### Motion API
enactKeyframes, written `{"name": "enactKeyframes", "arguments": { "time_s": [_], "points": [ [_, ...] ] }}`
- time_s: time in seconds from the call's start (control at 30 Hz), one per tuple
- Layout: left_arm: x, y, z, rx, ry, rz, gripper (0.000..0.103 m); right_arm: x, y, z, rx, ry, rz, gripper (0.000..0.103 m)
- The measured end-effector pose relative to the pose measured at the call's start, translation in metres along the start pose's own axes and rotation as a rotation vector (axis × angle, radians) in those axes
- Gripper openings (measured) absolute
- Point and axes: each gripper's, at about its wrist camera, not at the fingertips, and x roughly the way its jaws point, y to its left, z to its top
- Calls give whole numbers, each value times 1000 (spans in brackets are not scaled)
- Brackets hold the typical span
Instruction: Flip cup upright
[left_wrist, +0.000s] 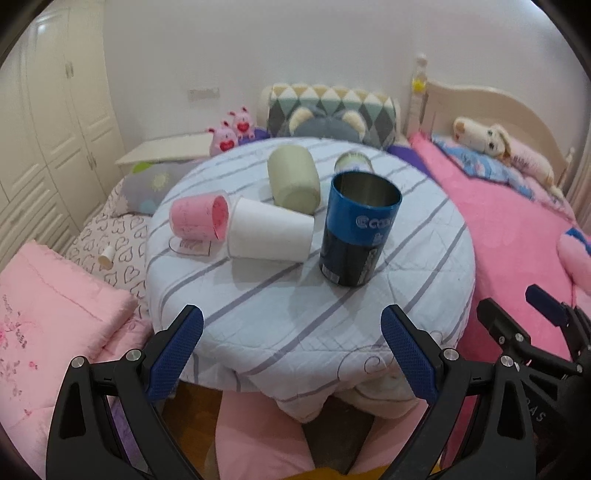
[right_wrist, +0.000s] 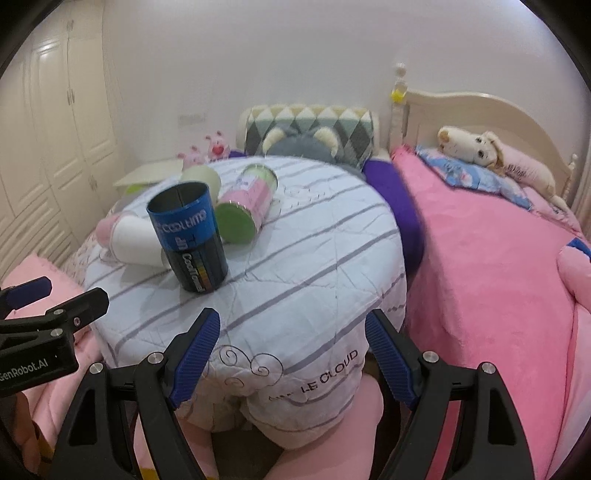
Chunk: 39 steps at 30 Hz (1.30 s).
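Bedroom clutter surrounds a round desk (left_wrist: 258, 332) draped in a pale blue striped quilt, with a pink-covered bed (left_wrist: 509, 236) at the right of the frame and cream wardrobe doors (left_wrist: 55, 122) at the upper left. Near the desk's middle stands an upright blue-and-black metal cup (left_wrist: 356, 234), its open mouth up. Just left of it a white paper cup (left_wrist: 269, 234) lies on its side, touching a tipped pink plastic cup (left_wrist: 197, 218). Behind them lies a pale green cup (left_wrist: 293, 179) on its side, and a pink-and-green tin (right_wrist: 249, 201) lies beside the metal cup. Both the left tongs (left_wrist: 291, 354) and the right tongs (right_wrist: 293, 358) are spread wide and hold nothing, hanging near the desk's front edge.
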Motion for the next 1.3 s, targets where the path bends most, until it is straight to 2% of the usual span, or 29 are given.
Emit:
{"name": "enactKeyframes", "arguments": {
  "time_s": [0.27, 0.4, 0.53, 0.67, 0.93, 1.07, 1.3],
  "points": [
    [-10, 2, -10, 27, -171, -39, 98, -19, 20, -14, -52, -155, -38, 82],
    [-11, -3, -16, 60, -259, -19, 98, -31, 26, -19, -58, -253, -57, 82],
    [-15, -5, -26, 80, -371, -31, 98, -40, 30, -24, -59, -349, -79, 82],
    [-18, -9, -32, 97, -452, -13, 98, -43, 31, -30, -45, -411, -92, 82],
    [-5, -7, -38, 74, -507, -29, 98, -34, 32, -35, -61, -456, -140, 82],
    [6, -9, -39, 91, -497, 1, 98, -30, 30, -36, -57, -450, -135, 82],
    [9, -9, -40, 87, -496, -29, 98, -30, 32, -38, -79, -453, -150, 82]
  ]
}}
